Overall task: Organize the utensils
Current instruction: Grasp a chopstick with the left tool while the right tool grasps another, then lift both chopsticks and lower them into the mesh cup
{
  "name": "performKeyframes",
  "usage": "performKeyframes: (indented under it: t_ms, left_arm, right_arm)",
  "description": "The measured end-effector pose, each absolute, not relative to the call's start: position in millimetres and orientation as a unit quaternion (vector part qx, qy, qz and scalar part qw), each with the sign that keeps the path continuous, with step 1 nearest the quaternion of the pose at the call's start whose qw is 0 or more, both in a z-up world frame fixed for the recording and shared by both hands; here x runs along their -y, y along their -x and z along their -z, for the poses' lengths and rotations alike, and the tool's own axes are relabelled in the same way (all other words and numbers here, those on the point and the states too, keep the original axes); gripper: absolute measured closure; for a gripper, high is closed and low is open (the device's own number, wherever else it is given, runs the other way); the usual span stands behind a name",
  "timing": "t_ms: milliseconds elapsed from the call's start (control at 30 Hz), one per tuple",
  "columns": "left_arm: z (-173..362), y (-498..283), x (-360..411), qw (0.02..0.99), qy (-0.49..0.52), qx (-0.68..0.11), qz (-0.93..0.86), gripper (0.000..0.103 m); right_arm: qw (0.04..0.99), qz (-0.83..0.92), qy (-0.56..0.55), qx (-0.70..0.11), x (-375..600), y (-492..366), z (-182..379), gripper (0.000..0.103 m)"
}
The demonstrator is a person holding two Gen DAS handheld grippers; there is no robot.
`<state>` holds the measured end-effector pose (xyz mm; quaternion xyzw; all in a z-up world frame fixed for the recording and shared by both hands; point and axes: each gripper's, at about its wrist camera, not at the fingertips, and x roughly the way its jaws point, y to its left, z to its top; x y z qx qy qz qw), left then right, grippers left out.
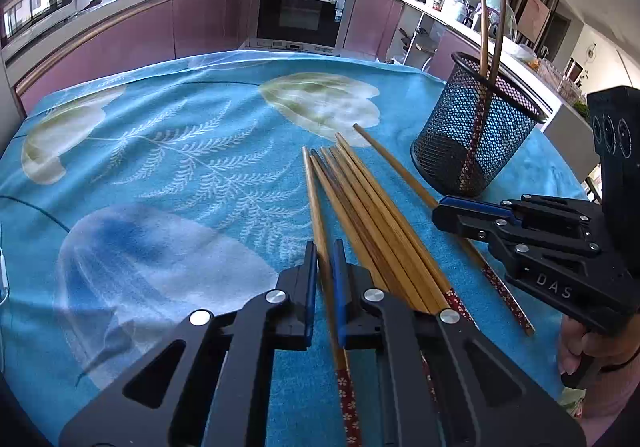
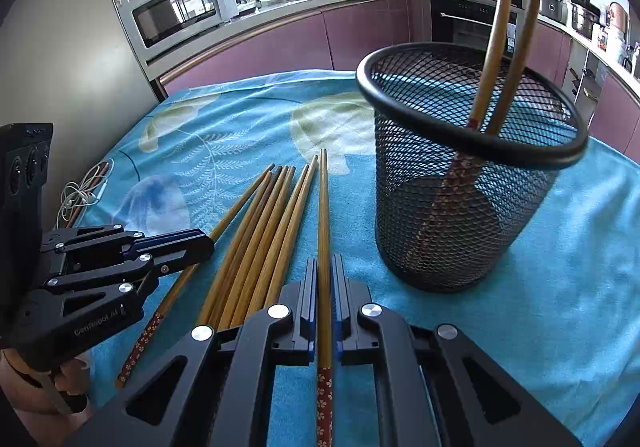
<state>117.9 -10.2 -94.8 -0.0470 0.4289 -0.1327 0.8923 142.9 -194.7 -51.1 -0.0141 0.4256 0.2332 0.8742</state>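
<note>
Several wooden chopsticks [image 1: 372,215] with red patterned ends lie side by side on the blue tablecloth; they also show in the right wrist view [image 2: 264,231]. A black mesh holder [image 1: 476,127] stands upright at the right with two chopsticks [image 2: 500,31] in it. My left gripper [image 1: 323,259] is shut on the leftmost chopstick [image 1: 314,199] on the cloth. My right gripper [image 2: 324,275] is shut on the rightmost chopstick [image 2: 323,215], beside the holder [image 2: 460,175]. Each gripper shows in the other view: the right [image 1: 452,207], the left [image 2: 200,243].
The table is covered by a blue floral cloth [image 1: 160,151]. A white cable [image 2: 80,195] lies coiled at the table's left edge. Kitchen counters, an oven [image 1: 304,11] and a microwave [image 2: 180,7] lie beyond the table.
</note>
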Motion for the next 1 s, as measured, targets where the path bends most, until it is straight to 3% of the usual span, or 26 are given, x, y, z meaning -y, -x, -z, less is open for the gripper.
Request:
performKeyframes:
  t_ms: [500, 1000]
  left_arm:
    - [76, -100, 9, 0.888, 0.082, -0.413, 0.182, 0.096]
    - [11, -82, 10, 0.894, 0.114, -0.345, 0.263, 0.096]
  right_arm:
    - [0.871, -0.276, -0.013, -0.407, 207, -122, 34, 0.097]
    - [0.896, -0.285, -0.062, -0.335, 250, -98, -15, 0.097]
